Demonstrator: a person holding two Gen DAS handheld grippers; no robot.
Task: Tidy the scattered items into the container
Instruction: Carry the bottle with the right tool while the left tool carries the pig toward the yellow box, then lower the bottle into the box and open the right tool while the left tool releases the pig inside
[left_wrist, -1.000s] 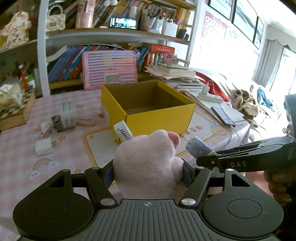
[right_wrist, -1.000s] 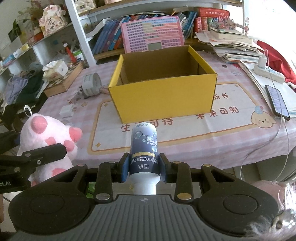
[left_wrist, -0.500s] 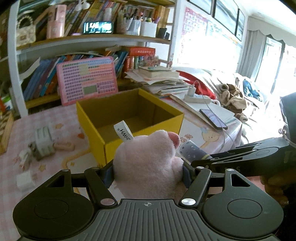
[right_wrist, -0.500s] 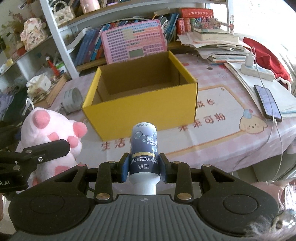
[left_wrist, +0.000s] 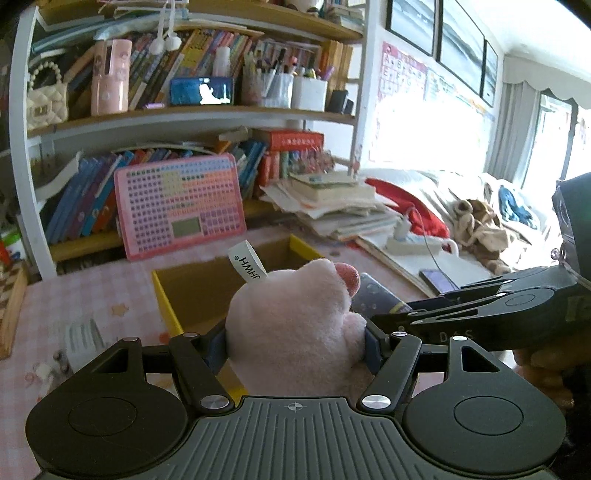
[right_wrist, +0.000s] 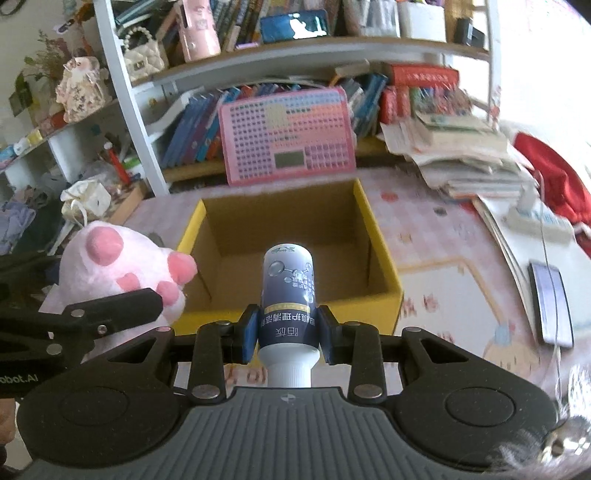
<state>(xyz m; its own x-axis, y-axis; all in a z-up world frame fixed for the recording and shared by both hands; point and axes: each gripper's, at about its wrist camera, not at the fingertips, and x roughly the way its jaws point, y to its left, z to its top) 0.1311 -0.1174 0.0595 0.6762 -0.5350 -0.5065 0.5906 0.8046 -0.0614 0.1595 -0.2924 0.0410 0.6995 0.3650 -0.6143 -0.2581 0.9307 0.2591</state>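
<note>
Gripping a pink plush paw toy (left_wrist: 295, 325), our left gripper (left_wrist: 295, 341) had its blue pads pressed into both sides of the soft body. A white fabric tag (left_wrist: 248, 266) stuck up from the top of the toy. Our right gripper (right_wrist: 288, 334) was clamped on a dark blue plastic bottle with a white cap (right_wrist: 289, 295), cap end toward the camera, the rounded base pointing forward. We saw both held things up off the counter (right_wrist: 436, 251), at the near edge of an open yellow cardboard box (right_wrist: 384, 258) with a plain brown inside. From the right wrist view the bottle sat over the box's front wall, and the plush showed just left of the box, near its front left corner, pink toe pads facing us. From the left wrist view the bottle tip (left_wrist: 376, 295) showed just right of the plush, close beside it. We could not tell if the two touched. Behind the box a pink toy keyboard panel (right_wrist: 288, 136) leaned against the bookshelf (right_wrist: 122, 92). A dark phone (right_wrist: 550, 306) with a white cable lay on the right side of the pink checked counter. A stack of papers and books (right_wrist: 461, 151) sat at the back right.
</note>
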